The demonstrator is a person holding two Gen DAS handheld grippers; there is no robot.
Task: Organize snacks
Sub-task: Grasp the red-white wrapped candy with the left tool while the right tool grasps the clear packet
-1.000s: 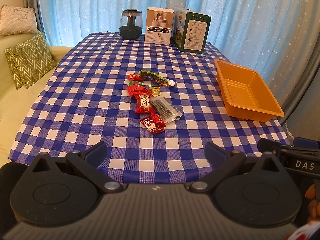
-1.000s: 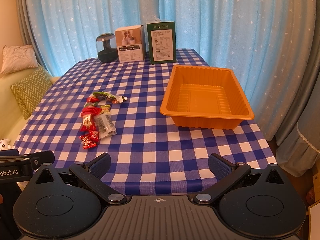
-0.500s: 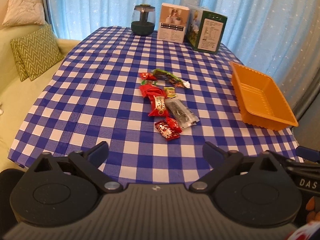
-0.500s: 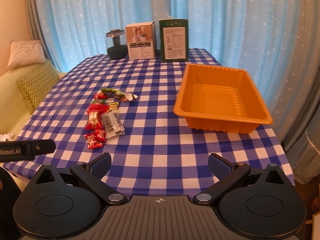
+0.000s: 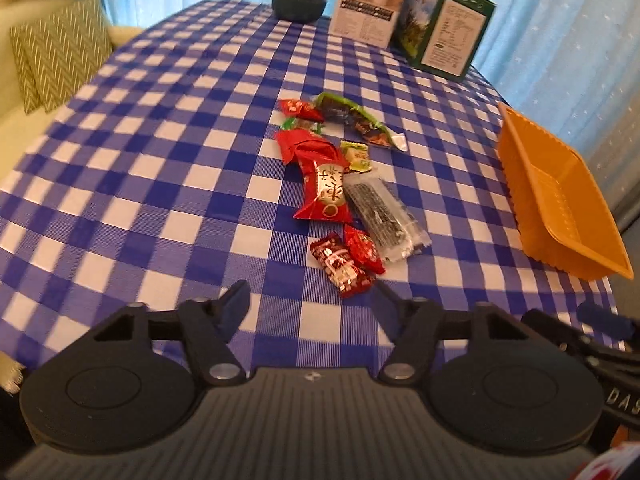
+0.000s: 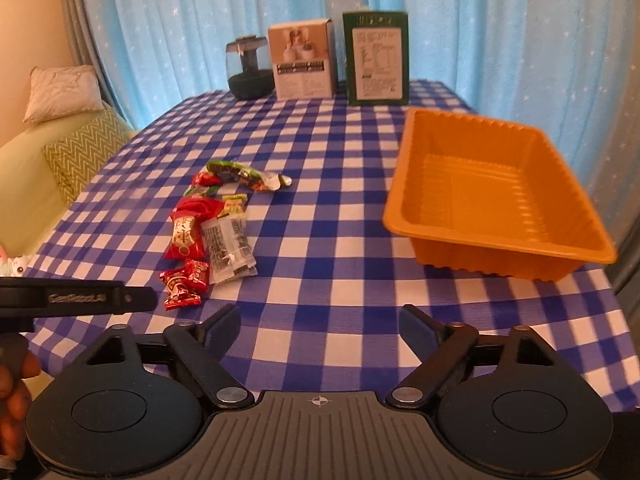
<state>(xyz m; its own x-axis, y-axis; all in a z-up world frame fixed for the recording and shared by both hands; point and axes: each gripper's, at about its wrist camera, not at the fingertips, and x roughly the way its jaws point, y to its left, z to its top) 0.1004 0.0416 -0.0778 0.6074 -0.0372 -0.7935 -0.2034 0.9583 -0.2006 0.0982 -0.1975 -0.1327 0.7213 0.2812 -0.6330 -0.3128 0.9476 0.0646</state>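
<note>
Snacks (image 5: pixel 340 184) lie in a loose cluster mid-table, and your left gripper (image 5: pixel 308 300) hangs just short of the nearest red candy (image 5: pixel 340 266), jaws narrowing with nothing between them; centre them over that one wrapper before you pinch. From the right wrist, your right gripper (image 6: pixel 320 322) is also closing on nothing, over bare cloth between the snacks and the empty orange tray (image 6: pixel 500 240); keep it clear.

Both wrist views, angled down, sharing snack pile (image 5: pixel 344 184)
</note>
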